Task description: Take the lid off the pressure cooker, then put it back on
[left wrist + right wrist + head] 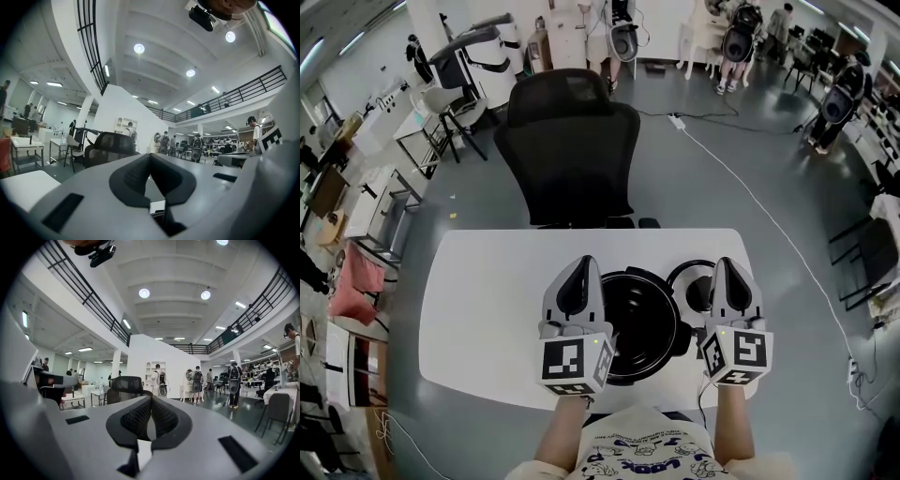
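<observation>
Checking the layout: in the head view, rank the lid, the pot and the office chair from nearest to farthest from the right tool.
1. Lid, just left of the right tool.
2. Pot, middle of the table.
3. Office chair, beyond the table.

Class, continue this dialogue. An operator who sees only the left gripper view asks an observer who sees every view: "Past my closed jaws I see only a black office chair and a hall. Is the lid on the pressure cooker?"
Observer: No. The head view shows the round black pressure cooker pot open on the white table.
Operator: Where is the lid?
Observer: The round black lid lies on the table right of the pot, partly hidden by the right gripper.
Operator: Is that gripper holding it?
Observer: No; the right gripper view shows its jaws together with nothing between them.
</observation>
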